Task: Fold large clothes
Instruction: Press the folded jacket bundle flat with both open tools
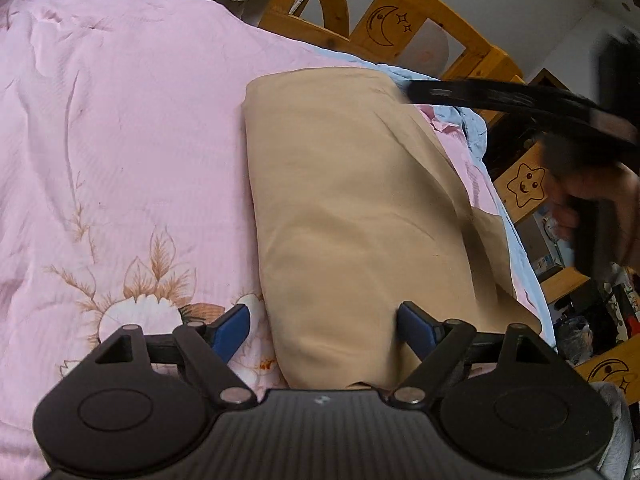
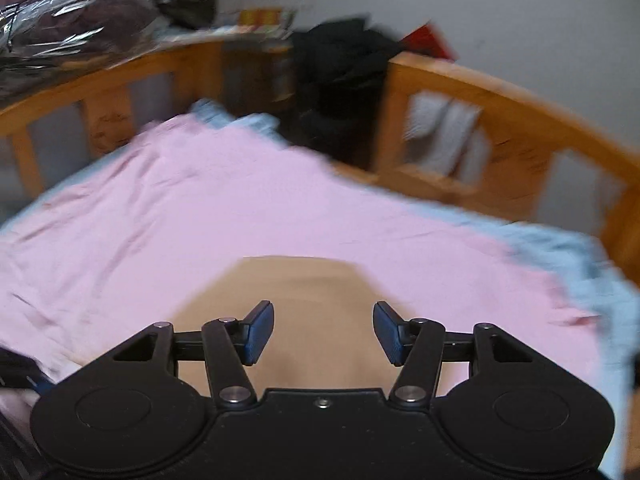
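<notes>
Lying folded on the pink quilt [image 1: 120, 140] near the bed's right edge, the tan garment [image 1: 352, 208] runs its long axis straight away from your left gripper [image 1: 324, 326]; its near end sits between those jaws, which are spread and hold nothing. Your right gripper [image 2: 324, 332] hovers over the same cloth, jaws likewise released; the left looks nearer for the next fold.
</notes>
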Demonstrator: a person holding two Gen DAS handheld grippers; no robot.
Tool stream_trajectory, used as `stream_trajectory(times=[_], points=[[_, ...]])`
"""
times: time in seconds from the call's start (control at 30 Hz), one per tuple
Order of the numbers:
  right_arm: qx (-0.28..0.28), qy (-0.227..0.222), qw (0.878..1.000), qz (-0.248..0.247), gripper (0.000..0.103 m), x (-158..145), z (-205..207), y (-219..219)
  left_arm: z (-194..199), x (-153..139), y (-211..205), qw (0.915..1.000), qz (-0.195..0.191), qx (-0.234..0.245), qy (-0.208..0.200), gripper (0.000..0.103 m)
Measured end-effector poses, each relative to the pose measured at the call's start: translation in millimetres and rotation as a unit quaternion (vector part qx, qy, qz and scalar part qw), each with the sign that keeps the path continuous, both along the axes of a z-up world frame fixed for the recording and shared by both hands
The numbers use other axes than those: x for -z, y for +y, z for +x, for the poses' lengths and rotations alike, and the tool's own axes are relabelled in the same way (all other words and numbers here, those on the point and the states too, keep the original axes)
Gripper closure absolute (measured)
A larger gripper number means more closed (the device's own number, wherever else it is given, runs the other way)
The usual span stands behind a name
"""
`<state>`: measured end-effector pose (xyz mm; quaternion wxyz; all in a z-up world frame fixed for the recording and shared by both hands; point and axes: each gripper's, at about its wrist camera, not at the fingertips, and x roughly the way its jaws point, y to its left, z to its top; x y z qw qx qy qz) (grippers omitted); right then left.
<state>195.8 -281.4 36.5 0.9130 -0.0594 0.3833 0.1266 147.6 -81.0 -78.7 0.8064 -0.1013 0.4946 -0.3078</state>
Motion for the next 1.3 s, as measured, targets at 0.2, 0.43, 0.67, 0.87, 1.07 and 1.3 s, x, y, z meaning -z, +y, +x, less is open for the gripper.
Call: stream_trajectory(times=[0.2,0.43,0.67,0.87,1.07,1.3], points=[[-0.021,0.075,0.996,-0.046,0.039,56.2,44.0,26.5,1.3,6.5,2.8,0.9998,-0.010,-0.017,0.011,0.012],[0.032,0.102,0.994,0.028,0.024,68.5,49.1,-2.8,2.0,3.7,6.4,0.9993,-0.018,-0.024,0.022,0.011],[0.032,0.051,0.998,-0.030,0.030,21.6,-30.1,-15.5,-6.4,-17.3,14.1,0.9989,-0.021,-0.040,-0.012,0.011],[0.008,0.099,0.994,-0.039,0.030,25.6,-95.1,-26.6,-11.7,-19.8,-13.7,0.9970,0.064,-0.029,-0.032,0.013],[0.048,0.127,0.990,-0.042,0.031,78.0,-102.6,-37.5,-11.9,-12.2,-25.0,0.9950,0.093,-0.020,-0.031,0.010],[0.091,0.093,0.991,0.029,0.032,30.4,-113.5,-61.8,-13.6,-23.0,-26.7,0.9935,0.106,-0.007,-0.043,0.010]])
